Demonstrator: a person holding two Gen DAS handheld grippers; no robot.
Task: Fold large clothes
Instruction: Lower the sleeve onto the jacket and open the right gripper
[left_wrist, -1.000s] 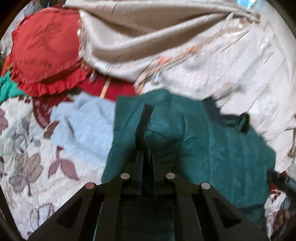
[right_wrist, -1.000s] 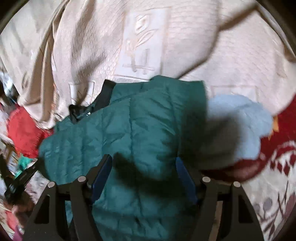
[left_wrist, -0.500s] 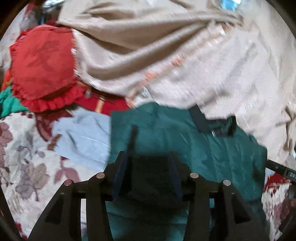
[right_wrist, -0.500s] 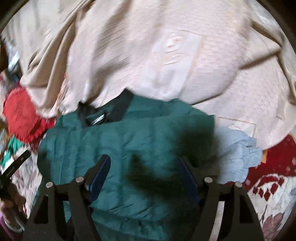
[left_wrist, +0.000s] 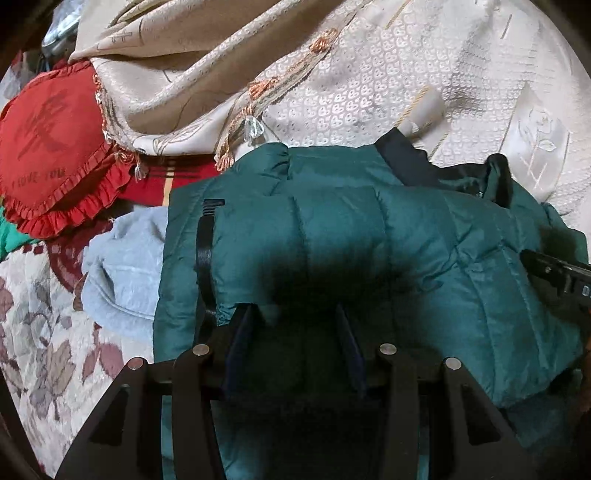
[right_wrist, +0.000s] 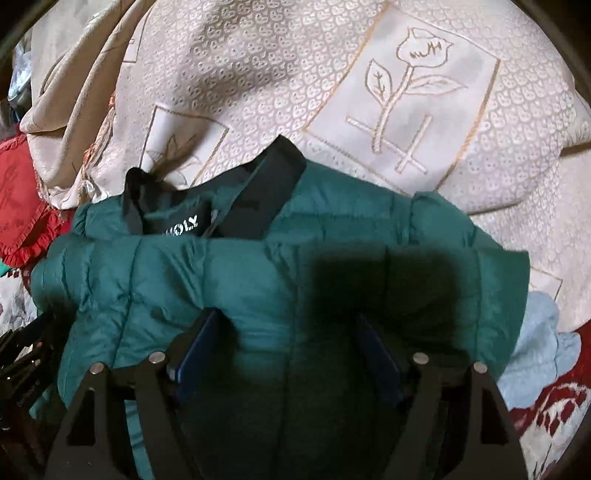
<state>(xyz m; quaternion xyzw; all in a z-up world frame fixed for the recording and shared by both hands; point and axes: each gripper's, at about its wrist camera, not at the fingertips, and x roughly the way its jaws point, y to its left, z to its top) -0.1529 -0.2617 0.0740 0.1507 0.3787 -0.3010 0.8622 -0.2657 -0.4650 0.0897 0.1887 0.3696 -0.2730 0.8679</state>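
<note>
A cream embroidered cloth (right_wrist: 369, 74) with rose panels lies rumpled across a floral bedspread (left_wrist: 40, 325), a red frilled heart cushion (left_wrist: 51, 147) beside it at the left, all in warm, dim light with soft shadows.

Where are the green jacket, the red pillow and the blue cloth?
Jacket (left_wrist: 369, 229), left wrist view, on its quilted middle.
Pillow (left_wrist: 48, 140), left wrist view, on its flat red face.
Blue cloth (left_wrist: 125, 273), left wrist view, on its bare part beside the jacket.

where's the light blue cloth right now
In the left wrist view the light blue cloth lies left of the green jacket, below the red cushion.
</note>
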